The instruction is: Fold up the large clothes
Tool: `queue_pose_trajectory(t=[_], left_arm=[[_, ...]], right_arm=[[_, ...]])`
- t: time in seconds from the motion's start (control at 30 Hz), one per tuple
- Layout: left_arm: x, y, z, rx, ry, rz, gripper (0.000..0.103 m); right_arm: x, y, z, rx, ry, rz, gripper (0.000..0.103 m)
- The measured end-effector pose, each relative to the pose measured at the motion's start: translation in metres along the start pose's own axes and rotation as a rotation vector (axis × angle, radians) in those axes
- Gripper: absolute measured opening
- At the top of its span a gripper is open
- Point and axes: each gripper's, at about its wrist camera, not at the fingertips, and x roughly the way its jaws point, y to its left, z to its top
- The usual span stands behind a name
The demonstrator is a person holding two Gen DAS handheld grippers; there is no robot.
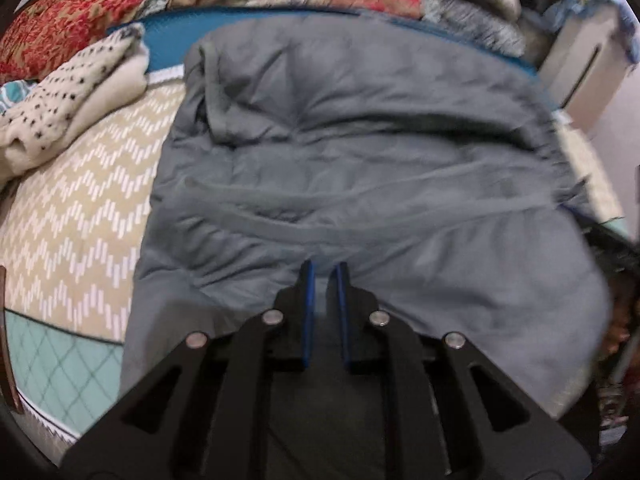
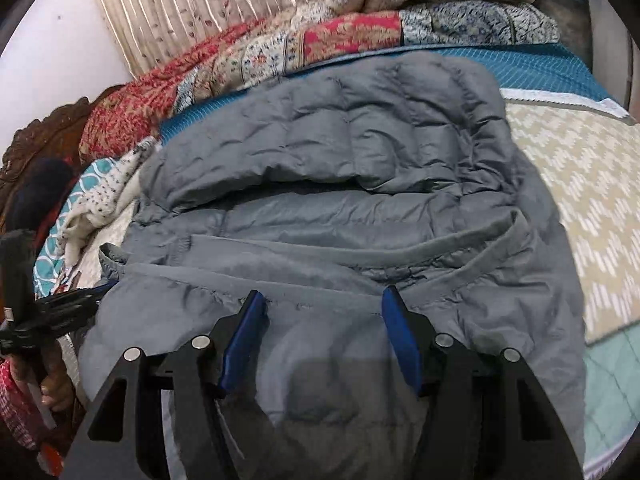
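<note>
A large grey padded jacket (image 1: 360, 168) lies spread on the bed, partly folded over itself; it also fills the right wrist view (image 2: 340, 208). My left gripper (image 1: 324, 268) sits over the jacket's near edge with its blue pads nearly together, a narrow gap between them; I cannot tell whether cloth is pinched. My right gripper (image 2: 322, 298) is open wide over the jacket's near part, blue pads apart, nothing between them. The left gripper also shows at the left edge of the right wrist view (image 2: 68, 304), touching the jacket's side.
The bed has a beige zigzag cover (image 1: 80, 208) with a teal border (image 1: 60, 364). A white dotted cloth (image 1: 68, 92) lies at the left. Red patterned quilts (image 2: 248, 60) pile at the back. A carved wooden headboard (image 2: 44, 132) stands at far left.
</note>
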Motion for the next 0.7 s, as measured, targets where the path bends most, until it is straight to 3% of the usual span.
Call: queue_pose_trajectory(t=[0.2,0.43,0.6,0.7], left_arm=[[0.020,0.003,-0.007,0.027,-0.007,0.043,0.010],[0.019,0.008,-0.015,0.044,-0.041,0.049,0.010],[0.018,0.002,-0.005,0.037,-0.009,0.036,0.010],[0.002,0.008,0.001,-0.012,0.007,0.011,0.010]], right_arm=[[0.026,-0.001,0.001,-0.026,0.004,-0.031,0.065],[0.027,0.002,-0.001,-0.044,-0.009,-0.050,0.065],[0.009,0.001,0.003,-0.015,-0.024,-0.021,0.065],[-0.022,-0.010,0.002,0.041,-0.090,0.005,0.065]])
